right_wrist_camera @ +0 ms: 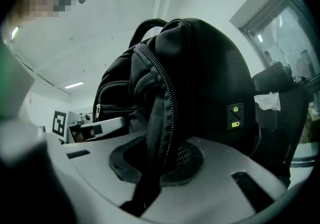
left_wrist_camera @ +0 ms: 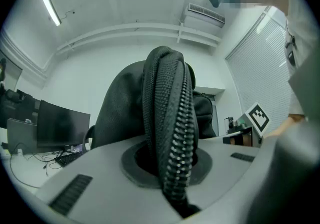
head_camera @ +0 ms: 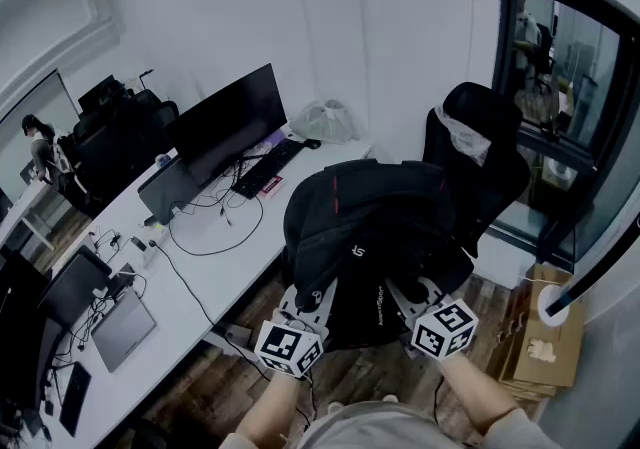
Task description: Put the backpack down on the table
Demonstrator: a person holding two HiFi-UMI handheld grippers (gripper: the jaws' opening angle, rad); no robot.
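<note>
A black backpack point(head_camera: 365, 237) hangs in the air in front of me, over the floor just right of the white table point(head_camera: 205, 262). My left gripper point(head_camera: 300, 322) is shut on the backpack's lower left edge; in the left gripper view a zippered seam point(left_wrist_camera: 175, 148) is pinched between its jaws. Over at the lower right edge, my right gripper point(head_camera: 420, 309) is shut on the bag too. The right gripper view shows a mesh-and-zipper fold point(right_wrist_camera: 160, 133) clamped between its jaws, with the backpack's body point(right_wrist_camera: 210, 78) bulging above.
On the table stand a large monitor point(head_camera: 232, 122), a keyboard point(head_camera: 268, 167), cables, a laptop point(head_camera: 122, 329) and a plastic bag point(head_camera: 322, 122). A black office chair point(head_camera: 480, 152) stands right behind the backpack. Cardboard boxes point(head_camera: 540, 337) lie on the floor at right.
</note>
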